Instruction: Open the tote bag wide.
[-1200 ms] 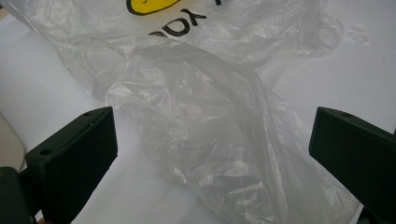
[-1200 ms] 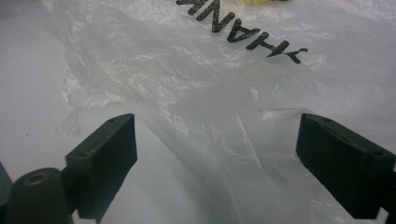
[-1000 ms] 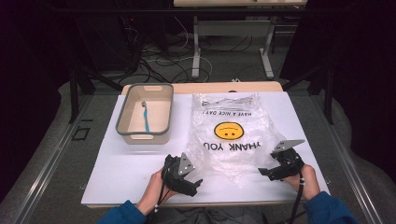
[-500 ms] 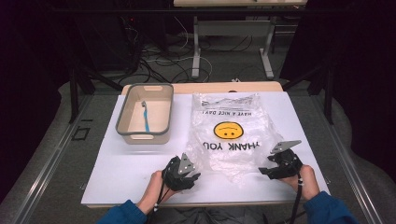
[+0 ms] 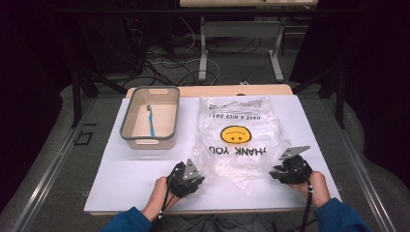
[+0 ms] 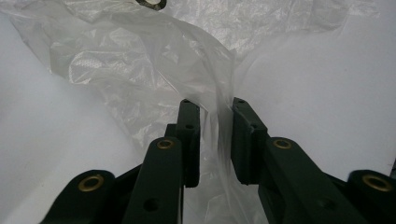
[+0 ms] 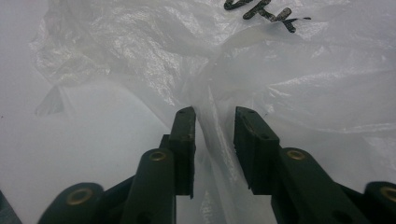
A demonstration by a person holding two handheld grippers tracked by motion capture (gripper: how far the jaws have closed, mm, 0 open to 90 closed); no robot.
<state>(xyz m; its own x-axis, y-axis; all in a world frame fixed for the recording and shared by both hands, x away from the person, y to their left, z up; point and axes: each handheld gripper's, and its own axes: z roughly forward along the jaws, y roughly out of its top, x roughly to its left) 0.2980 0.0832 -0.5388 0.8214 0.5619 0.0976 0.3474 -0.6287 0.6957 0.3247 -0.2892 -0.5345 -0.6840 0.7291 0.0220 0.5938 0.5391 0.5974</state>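
- Both grippers have crept in toward the bag's near edge since a second ago, the left gripper (image 5: pixel 189 178) nudging right and the right gripper (image 5: pixel 285 169) sitting close at the opposite corner.
- Bag (image 5: pixel 239 135) lies flat on the white table (image 5: pixel 125 169), smiley face up, print reading upside down from this side.
- Left jaws are narrowly parted, a fold of plastic (image 6: pixel 219 121) running up between them.
- Right jaws show the same narrow gap, a bunched strip of plastic (image 7: pixel 212 126) standing in it.
- Bin (image 5: pixel 151 117) sits left of the bag, a blue toothbrush (image 5: pixel 151 120) lying inside.
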